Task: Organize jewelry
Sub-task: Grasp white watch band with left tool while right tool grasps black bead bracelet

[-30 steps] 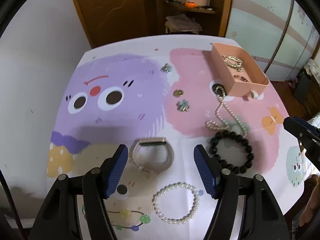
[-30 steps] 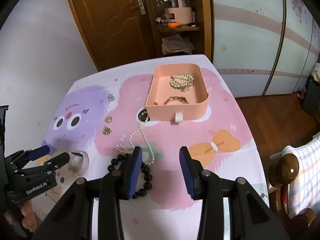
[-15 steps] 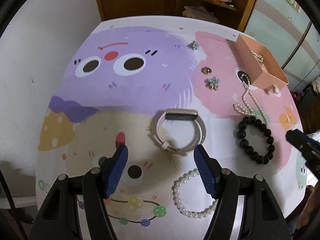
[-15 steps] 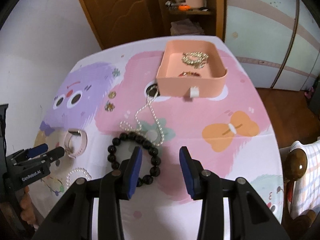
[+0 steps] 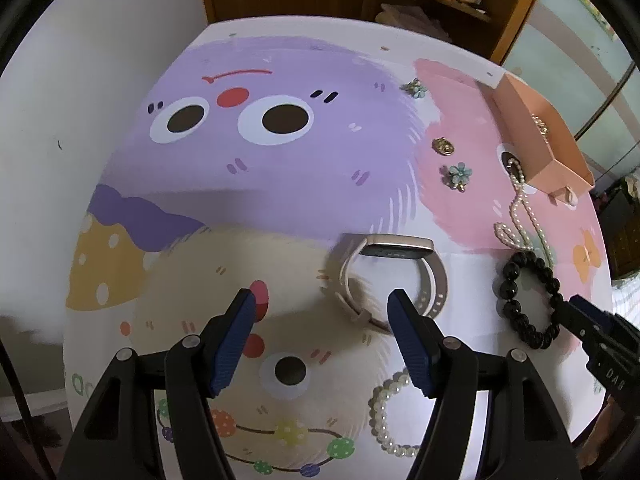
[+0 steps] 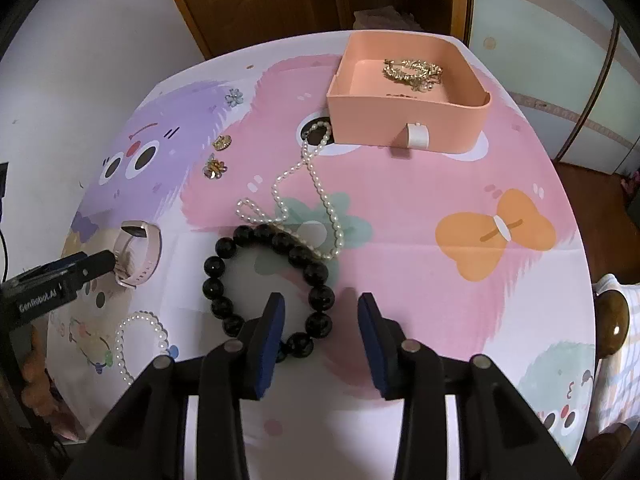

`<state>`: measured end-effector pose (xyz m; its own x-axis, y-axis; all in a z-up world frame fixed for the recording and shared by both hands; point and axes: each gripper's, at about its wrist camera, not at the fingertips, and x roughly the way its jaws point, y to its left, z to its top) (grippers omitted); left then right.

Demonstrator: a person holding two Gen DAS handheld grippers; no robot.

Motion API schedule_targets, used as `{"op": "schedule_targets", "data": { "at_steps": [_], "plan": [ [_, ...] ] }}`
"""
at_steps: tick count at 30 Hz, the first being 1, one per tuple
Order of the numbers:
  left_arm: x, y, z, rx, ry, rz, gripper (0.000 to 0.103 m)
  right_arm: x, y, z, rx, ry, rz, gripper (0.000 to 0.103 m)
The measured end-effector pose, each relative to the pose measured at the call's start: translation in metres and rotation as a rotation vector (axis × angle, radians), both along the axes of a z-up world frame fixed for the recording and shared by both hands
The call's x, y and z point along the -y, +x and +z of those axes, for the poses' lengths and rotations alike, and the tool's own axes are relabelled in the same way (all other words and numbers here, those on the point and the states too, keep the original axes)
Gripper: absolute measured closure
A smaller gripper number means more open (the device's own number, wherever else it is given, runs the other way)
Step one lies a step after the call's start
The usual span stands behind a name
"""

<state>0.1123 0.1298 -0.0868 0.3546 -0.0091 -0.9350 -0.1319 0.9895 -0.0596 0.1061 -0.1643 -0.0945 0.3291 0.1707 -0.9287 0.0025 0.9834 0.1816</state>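
- Hovering our left gripper (image 5: 322,306), jaws spread and empty, just short of the pink watch (image 5: 394,276) on the table (image 5: 280,184).
- Our right gripper (image 6: 320,312), jaws parted, straddles the black bead bracelet (image 6: 268,280).
- Pink box (image 6: 408,116) sits beyond.

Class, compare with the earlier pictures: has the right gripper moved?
Yes. The right gripper has come forward and down toward the black bead bracelet; its open jaws now straddle the bracelet's near side.
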Motion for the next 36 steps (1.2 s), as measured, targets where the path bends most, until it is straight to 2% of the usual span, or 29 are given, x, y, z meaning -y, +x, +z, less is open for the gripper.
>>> {"op": "schedule_targets", "data": {
  "at_steps": [4,11,14,21,24,26,28,32,36],
  "plan": [
    [0.002,0.009,-0.003,-0.018,-0.01,-0.004,0.038,-0.001,0.004,-0.005,-0.017,-0.005,0.011,0.075],
    [0.005,0.014,-0.011,-0.069,-0.027,-0.003,0.039,-0.006,0.012,-0.011,-0.027,-0.029,0.038,0.08],
    [0.002,0.012,-0.017,-0.101,-0.046,0.017,0.043,-0.009,0.017,-0.012,-0.018,-0.049,0.051,0.082],
    [0.008,0.013,-0.019,-0.117,-0.011,0.029,0.045,-0.019,0.022,-0.013,0.005,-0.107,0.096,0.084],
    [0.015,0.016,-0.021,-0.123,0.04,0.016,0.056,-0.023,0.024,-0.014,0.014,-0.133,0.119,0.086],
    [0.021,0.02,-0.019,-0.116,0.054,-0.006,0.081,-0.026,0.025,-0.015,0.019,-0.152,0.138,0.088],
    [0.026,0.022,-0.019,-0.12,0.058,-0.022,0.094,-0.026,0.026,-0.015,0.018,-0.152,0.142,0.088],
    [0.033,0.023,-0.019,-0.106,0.047,-0.046,0.096,-0.022,0.024,-0.014,0.016,-0.136,0.142,0.088],
    [0.037,0.017,-0.011,-0.062,0.054,-0.051,0.096,-0.015,0.021,-0.012,0.007,-0.063,0.122,0.089]
  ]
}}
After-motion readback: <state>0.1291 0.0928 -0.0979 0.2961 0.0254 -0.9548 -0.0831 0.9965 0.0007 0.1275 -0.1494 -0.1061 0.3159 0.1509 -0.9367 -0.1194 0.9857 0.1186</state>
